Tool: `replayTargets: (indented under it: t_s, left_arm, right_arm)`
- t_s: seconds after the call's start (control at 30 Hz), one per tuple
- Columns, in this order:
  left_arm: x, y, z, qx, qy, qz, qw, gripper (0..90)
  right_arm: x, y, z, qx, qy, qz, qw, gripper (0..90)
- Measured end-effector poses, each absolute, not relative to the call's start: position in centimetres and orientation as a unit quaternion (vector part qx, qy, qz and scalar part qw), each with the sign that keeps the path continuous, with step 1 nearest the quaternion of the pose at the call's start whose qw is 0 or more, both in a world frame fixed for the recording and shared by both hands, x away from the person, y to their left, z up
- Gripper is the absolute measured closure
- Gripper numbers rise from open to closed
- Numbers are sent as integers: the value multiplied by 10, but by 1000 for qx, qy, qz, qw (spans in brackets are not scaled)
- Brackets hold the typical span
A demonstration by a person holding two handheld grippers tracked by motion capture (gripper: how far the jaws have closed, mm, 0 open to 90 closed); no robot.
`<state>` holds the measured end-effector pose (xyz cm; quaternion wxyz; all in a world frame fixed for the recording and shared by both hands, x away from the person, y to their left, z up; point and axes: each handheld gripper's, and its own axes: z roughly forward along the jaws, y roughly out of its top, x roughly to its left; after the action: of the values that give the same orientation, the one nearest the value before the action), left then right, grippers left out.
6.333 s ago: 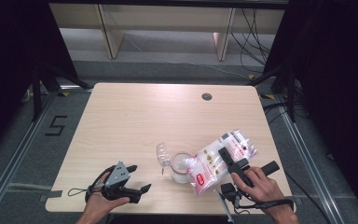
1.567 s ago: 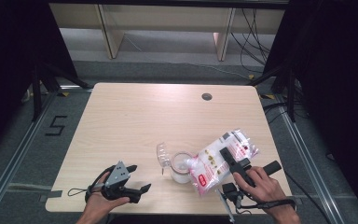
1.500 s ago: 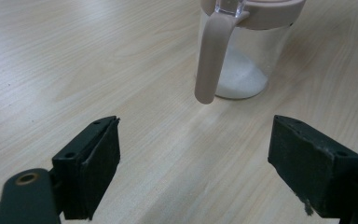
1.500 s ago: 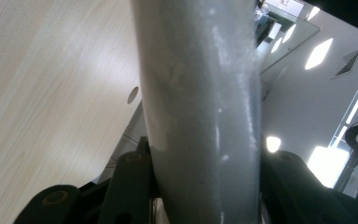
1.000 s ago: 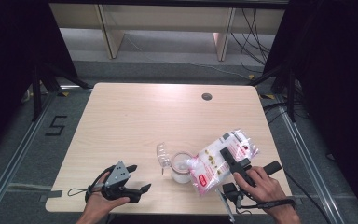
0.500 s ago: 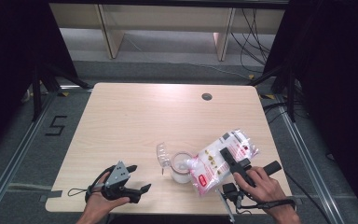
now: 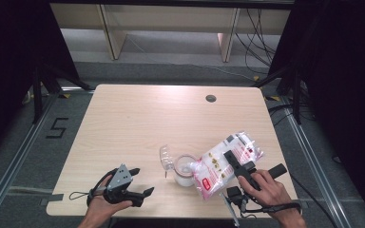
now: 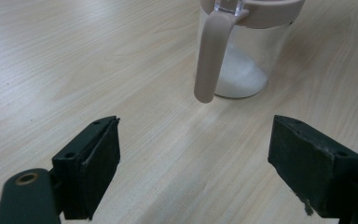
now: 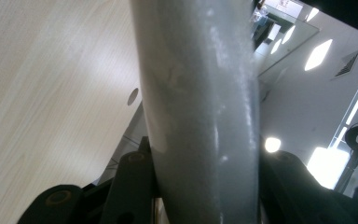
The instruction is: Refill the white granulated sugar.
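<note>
A clear jar (image 7: 184, 172) with a pinkish rim, its lid (image 7: 166, 156) flipped open to the left, stands near the table's front edge and has white powder in its bottom. My right gripper (image 7: 230, 160) is shut on a white bag with red print (image 7: 218, 166), holding it tilted with its lower end at the jar's mouth. In the right gripper view the bag (image 9: 200, 107) is pressed between both jaws. My left gripper (image 7: 141, 181) rests on the table left of the jar, open and holding nothing. In the left gripper view the jar (image 8: 242, 60) and its handle (image 8: 212, 56) stand ahead of the spread fingers (image 8: 95, 163).
The light wooden table (image 7: 138, 123) has a round cable hole (image 7: 211, 98) at its far right. A shelf frame (image 7: 171, 28) and loose cables lie on the floor beyond the table. Dark curtains hang on both sides.
</note>
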<state>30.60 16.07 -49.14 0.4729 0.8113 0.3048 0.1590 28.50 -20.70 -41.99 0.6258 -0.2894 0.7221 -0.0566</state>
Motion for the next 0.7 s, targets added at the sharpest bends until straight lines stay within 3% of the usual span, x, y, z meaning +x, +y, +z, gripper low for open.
replayTargets:
  t_s: [0.7]
  left_arm:
    - [307,161,-491,815,300,160,468,163]
  right_arm:
    - [284,-209,-419,-274,727,-56,627,671]
